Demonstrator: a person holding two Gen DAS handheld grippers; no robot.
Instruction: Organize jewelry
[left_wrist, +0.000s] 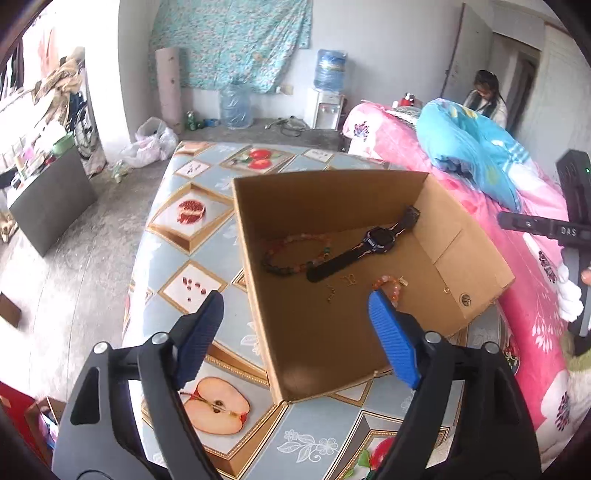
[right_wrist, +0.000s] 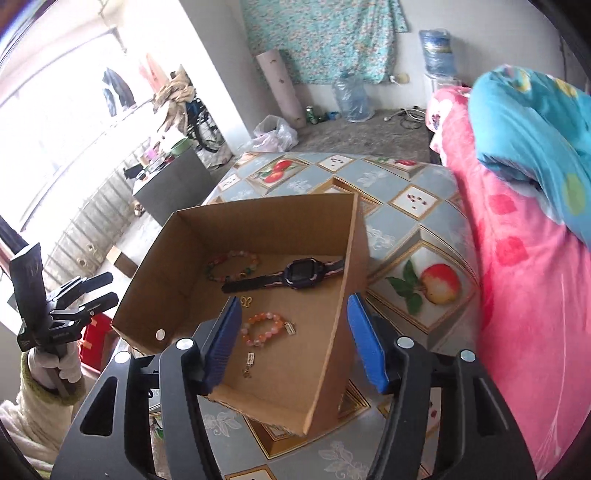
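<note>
Jewelry lies loose on the floor of the open cardboard box (right_wrist: 258, 229) standing on the counter (right_wrist: 402, 221): a watch (right_wrist: 297, 275) near the far wall, a multicoloured bead bracelet (right_wrist: 232, 266) just beside it toward the far left corner, an orange bead bracelet (right_wrist: 264, 328) nearer the front, and small gold pieces (right_wrist: 245, 302) between them. Both the left gripper (left_wrist: 295, 343) and the right gripper (right_wrist: 291, 343) hang wide open over the box's near edge, holding nothing. All of it looks light; the elastic bracelets should be slippery and roll, so pinch across the bead ring, take the stiffer watch at its case, while the tiny gold bits will likely slip from the pads.
</note>
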